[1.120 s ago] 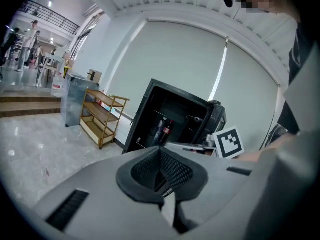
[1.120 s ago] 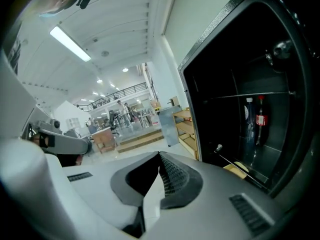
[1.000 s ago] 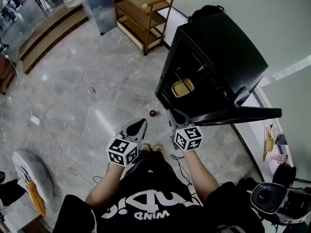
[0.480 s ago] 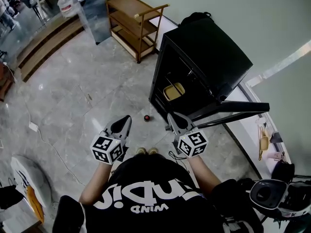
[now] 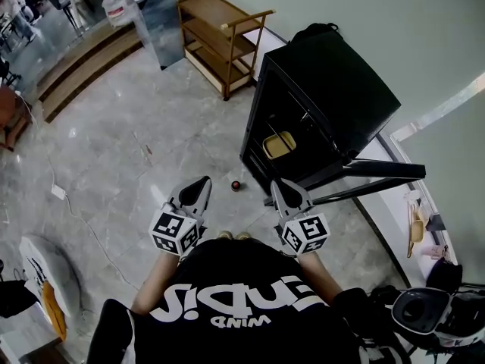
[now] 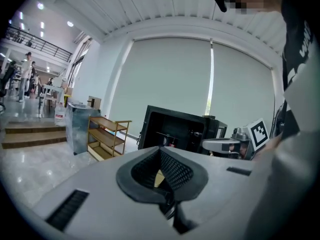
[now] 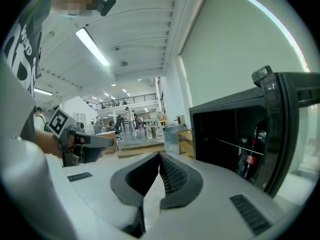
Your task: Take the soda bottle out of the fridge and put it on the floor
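CHANGE: left gripper (image 5: 203,182) and right gripper (image 5: 279,186) have risen, fingers together, holding nothing | MEANS: placing looks done, hands backing off | BOTTLE: soda bottle (image 5: 236,184) stands free on the floor (image 5: 136,150), just left of the open fridge (image 5: 333,89); from above a small dark round, red-capped.

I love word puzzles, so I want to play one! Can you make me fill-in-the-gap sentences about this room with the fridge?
1. The fridge is ___ in colour.
2. Its door stands ___.
3. The left gripper and the right gripper are both shut and hold ___.
4. The shelf cart beyond the fridge is made of ___.

Missing words: black; open; nothing; wood.
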